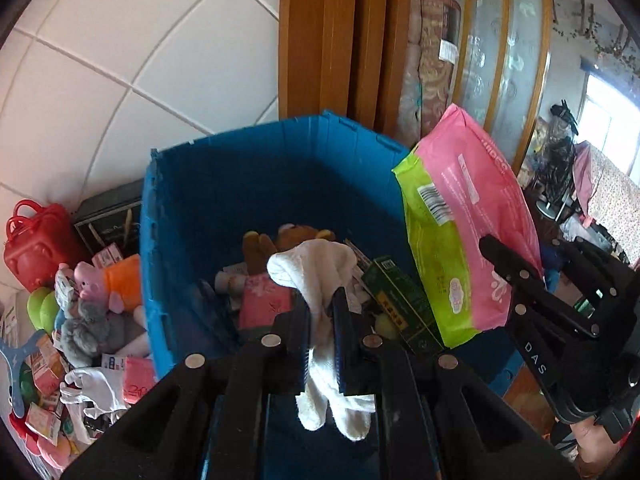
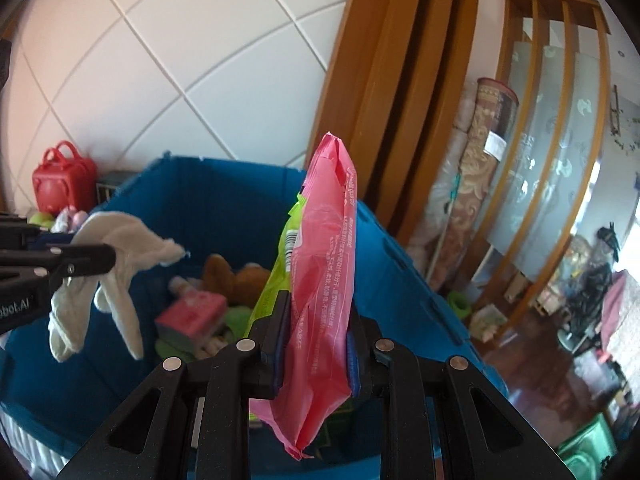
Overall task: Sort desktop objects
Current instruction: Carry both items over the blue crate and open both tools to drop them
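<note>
My left gripper (image 1: 322,308) is shut on a white glove (image 1: 316,268), which hangs limp over the open blue crate (image 1: 240,168). In the right wrist view the same glove (image 2: 132,244) dangles from the left gripper (image 2: 108,258) at the crate's (image 2: 224,192) left side. My right gripper (image 2: 318,314) is shut on a pink and green soft packet (image 2: 328,240), held upright over the crate's right part. The left wrist view shows that packet (image 1: 472,220) and the right gripper (image 1: 516,276) to the right. Inside the crate lie a brown plush toy (image 1: 292,238), a pink packet (image 1: 264,300) and a green box (image 1: 404,304).
Left of the crate is a heap of plush toys (image 1: 92,292), small packets, white gloves (image 1: 96,392) and a red case (image 1: 36,240). A tiled wall stands behind. A wooden door frame (image 1: 332,40) and a rolled carpet (image 1: 432,60) stand behind the crate's right side.
</note>
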`<state>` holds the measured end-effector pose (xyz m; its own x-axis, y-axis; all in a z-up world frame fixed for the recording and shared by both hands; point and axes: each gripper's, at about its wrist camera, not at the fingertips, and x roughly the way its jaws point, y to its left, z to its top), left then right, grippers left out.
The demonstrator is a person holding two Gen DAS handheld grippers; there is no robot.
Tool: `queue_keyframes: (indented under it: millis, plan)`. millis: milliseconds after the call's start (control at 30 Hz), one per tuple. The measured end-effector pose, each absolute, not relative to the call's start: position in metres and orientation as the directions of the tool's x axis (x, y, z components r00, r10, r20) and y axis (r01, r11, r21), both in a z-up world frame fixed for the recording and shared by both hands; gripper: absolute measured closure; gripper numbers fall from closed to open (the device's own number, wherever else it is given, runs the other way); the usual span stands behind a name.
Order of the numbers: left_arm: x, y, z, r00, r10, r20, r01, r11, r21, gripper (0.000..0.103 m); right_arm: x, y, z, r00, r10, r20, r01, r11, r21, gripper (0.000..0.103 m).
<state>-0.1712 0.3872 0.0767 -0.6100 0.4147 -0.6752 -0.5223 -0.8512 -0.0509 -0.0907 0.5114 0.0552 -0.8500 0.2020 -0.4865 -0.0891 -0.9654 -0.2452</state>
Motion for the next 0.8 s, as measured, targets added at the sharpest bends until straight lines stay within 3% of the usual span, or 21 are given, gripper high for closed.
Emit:
queue_keyframes:
  millis: [500, 667, 733, 800]
  plan:
    - [-0.179, 0.400, 0.050, -0.602, 0.324, -0.730, -0.450, -0.893, -0.025, 0.093, -0.133, 0.549, 0.008, -0.795, 0.196, -0.575, -0.075, -0.971, -0.228, 0.079]
    - [-0.189, 0.398, 0.044, -0.570, 0.320, -0.757, -0.447, -0.894, -0.042, 0.076, -0.134, 0.547, 0.010, -0.788, 0.230, -0.571, -0.098, -0.963, -0.251, 0.078]
    - [-0.188, 0.399, 0.043, -0.571, 0.320, -0.756, -0.454, -0.890, -0.034, 0.058, -0.134, 0.547, 0.010, -0.788, 0.238, -0.568, -0.108, -0.962, -0.252, 0.078]
    - [-0.185, 0.400, 0.044, -0.583, 0.319, -0.747, -0.459, -0.888, -0.021, 0.049, -0.133, 0.548, 0.011, -0.788, 0.237, -0.569, -0.116, -0.964, -0.241, 0.076]
